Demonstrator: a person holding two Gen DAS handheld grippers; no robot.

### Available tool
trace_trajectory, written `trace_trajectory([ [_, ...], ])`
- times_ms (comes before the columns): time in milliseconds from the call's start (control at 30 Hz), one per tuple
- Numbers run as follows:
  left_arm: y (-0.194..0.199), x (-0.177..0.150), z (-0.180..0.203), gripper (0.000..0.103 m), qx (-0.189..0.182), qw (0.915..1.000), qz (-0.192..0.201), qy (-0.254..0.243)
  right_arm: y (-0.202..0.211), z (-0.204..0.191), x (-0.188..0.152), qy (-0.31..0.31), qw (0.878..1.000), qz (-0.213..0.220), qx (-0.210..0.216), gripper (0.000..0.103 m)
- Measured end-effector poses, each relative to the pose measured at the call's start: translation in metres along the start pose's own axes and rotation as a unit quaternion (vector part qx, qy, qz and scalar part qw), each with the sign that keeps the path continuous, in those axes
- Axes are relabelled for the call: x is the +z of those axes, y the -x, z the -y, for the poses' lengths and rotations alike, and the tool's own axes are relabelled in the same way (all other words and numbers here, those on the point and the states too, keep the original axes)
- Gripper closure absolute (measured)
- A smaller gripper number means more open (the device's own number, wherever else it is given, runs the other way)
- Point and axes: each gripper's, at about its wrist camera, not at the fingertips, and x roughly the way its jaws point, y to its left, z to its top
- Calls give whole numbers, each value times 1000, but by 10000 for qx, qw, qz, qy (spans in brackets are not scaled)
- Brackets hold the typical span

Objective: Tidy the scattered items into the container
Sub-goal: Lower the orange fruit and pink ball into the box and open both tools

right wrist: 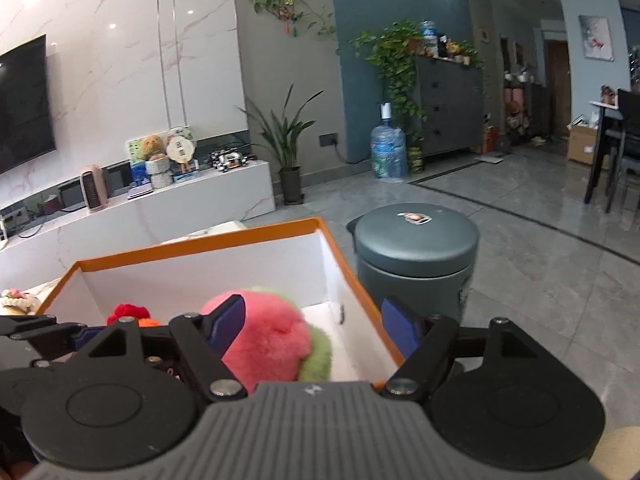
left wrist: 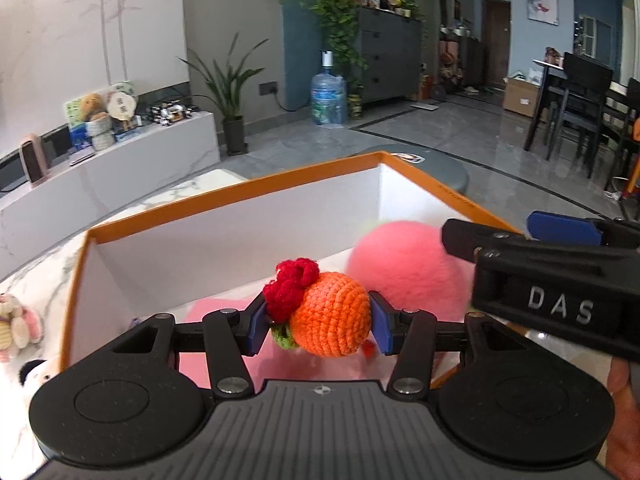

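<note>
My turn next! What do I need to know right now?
Left gripper: shut on the orange knitted toy, held above the inside of the box.
Right gripper: open, holding nothing, over the box's right edge.
Done: the pink fluffy ball is already in the box.
Left: let the knitted toy go into the box, then fetch the small plush toys lying outside it on the left.
</note>
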Motion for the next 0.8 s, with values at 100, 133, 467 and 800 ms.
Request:
trace_trajectory([
  [100,-6,2,5,44,-40,10000,-22,-47,1,6,0,-122,9999,-27,-49,26],
  [133,-8,3,7,44,-10,10000,-41,-62,0,7,0,-149,9999,-34,-79,26],
  [467,-17,2,24,44,188,9994,-87,-283,-7,20,-1,-385,9990,-153,-177,26],
  [800,-8,-2,22,21,384,9992,-55,-65,-6,24,-5,-555,9981,-231,-150,26],
])
